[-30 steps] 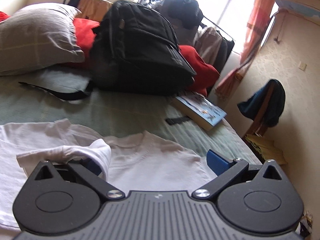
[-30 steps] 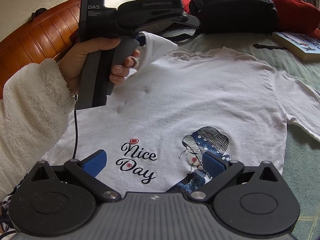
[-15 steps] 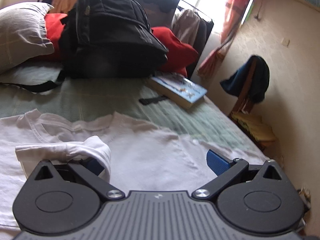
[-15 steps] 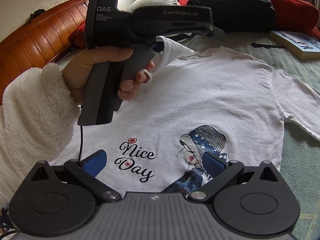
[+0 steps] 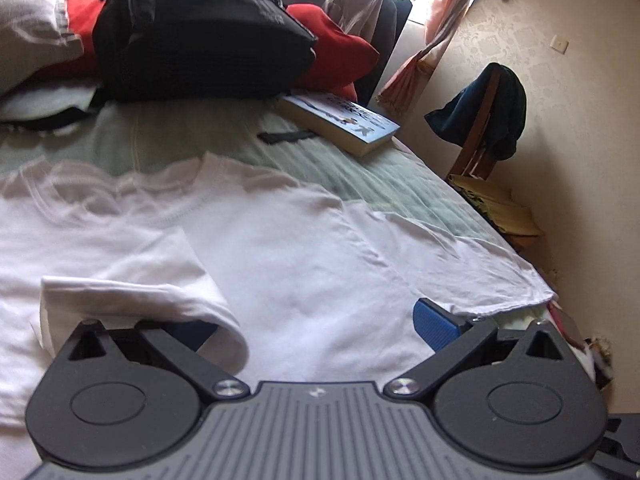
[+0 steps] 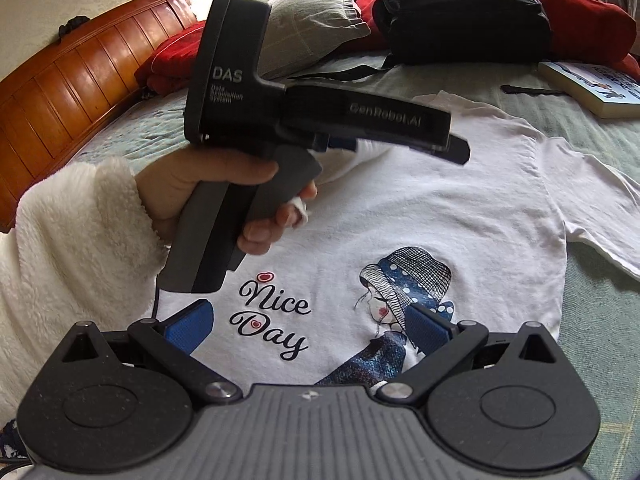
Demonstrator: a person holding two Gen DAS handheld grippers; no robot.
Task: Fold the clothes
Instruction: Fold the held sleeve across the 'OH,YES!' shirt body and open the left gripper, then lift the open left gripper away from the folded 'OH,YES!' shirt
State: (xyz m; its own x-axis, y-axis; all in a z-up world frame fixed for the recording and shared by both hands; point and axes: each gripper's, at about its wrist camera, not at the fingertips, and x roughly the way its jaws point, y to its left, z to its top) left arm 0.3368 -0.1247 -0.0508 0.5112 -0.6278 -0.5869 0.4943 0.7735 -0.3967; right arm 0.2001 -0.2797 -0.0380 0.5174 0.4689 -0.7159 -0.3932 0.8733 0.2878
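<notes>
Since earlier frame, left tongs [image 5: 316, 320] carry sleeve [image 5: 132, 300] further inward over shirt [image 6: 400, 208] chest. Sleeve drapes over left finger; jaws stand wide, no pinch visible. Right tongs [image 6: 308, 320] wide, empty, above printed hem. Shirt flat on bed [image 5: 200, 136], collar far, hem near right tongs; far sleeve unfolded, right tongs nearer.

Black backpack [image 5: 200, 28] behind book [image 5: 340, 124], beside grey pillow [image 6: 312, 32].

White T-shirt [image 6: 420, 200]; blue pads [image 6: 188, 320]
</notes>
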